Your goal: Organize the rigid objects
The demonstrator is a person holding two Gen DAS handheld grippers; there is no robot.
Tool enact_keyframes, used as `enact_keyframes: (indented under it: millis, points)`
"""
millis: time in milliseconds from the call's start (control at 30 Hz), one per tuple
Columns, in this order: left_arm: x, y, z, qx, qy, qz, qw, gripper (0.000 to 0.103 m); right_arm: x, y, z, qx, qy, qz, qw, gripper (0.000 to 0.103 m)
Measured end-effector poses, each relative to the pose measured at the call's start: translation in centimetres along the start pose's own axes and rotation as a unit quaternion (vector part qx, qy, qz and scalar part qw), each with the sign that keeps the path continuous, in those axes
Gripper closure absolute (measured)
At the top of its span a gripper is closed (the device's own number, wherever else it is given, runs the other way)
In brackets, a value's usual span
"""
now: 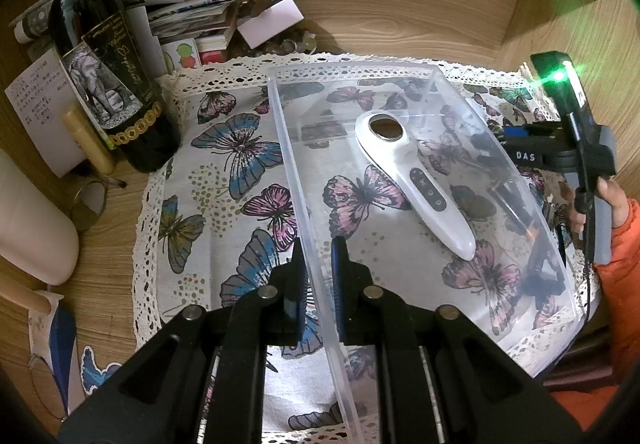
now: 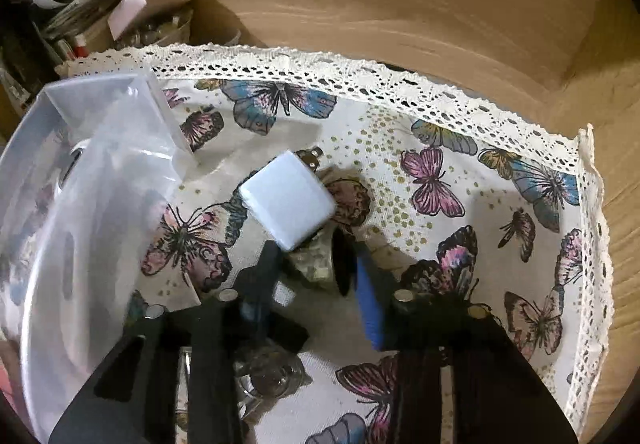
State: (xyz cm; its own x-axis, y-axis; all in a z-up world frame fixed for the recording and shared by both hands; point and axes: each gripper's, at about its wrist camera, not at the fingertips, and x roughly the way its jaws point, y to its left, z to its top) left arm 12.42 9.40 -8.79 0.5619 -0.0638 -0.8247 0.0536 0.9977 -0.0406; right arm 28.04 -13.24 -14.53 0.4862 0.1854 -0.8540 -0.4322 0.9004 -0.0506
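Left gripper (image 1: 318,280) is closed down narrow over the near wall of the clear plastic bin (image 1: 400,70), one finger outside and one inside, so it pinches the rim and steadies the bin on the butterfly cloth (image 1: 224,148). Inside the bin lies a white handheld device (image 1: 412,172) with a round metal head and a row of buttons, resting flat on the floor of the bin. Right gripper (image 2: 316,264) stands fairly wide, its fingers either side of a small patterned ring-shaped object (image 2: 316,264), possibly a tape roll; whether the pads touch it cannot be told from the blurred view. Just beyond the fingertips sits a white plug adapter (image 2: 288,198), prongs (image 2: 314,158) pointing away, just beside the bin's outer wall. Judgement: adapter looks light, stiff and smooth-sided, likely to slip if pinched at a corner; best hold is across two flat opposite faces, clear of the prongs. Ring object appears rigid but hollow; grip across its width. Bin wall is thin and may flex under a hard pinch.
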Motion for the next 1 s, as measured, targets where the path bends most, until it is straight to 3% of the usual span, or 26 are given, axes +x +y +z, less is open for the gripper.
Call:
enact_keyframes:
  millis: [300,533,700,1000]
  points:
    - [0.0,0.0,0.0,-0.001,-0.001,0.0,1.0,0.092,-6.2,3.0,-0.3,-0.031,-0.076,0.015,0.996,0.07]
    - [0.0,-0.1,-0.1,-0.001,-0.001,0.001,1.0,0.092,-10.7,7.0,0.0,-0.071,-0.132,0.054,0.987,0.07]
    - [0.0,-0.2,-0.1,0.0,-0.001,0.001,1.0,0.092,-10.7,9.9,0.0,-0.106,-0.133,0.08,0.982,0.07]
    - [0.1,-0.2,-0.1,0.0,-0.002,0.001,1.0,0.092,-8.2,13.3,-0.3,-0.144,-0.088,0.111,0.979,0.07]
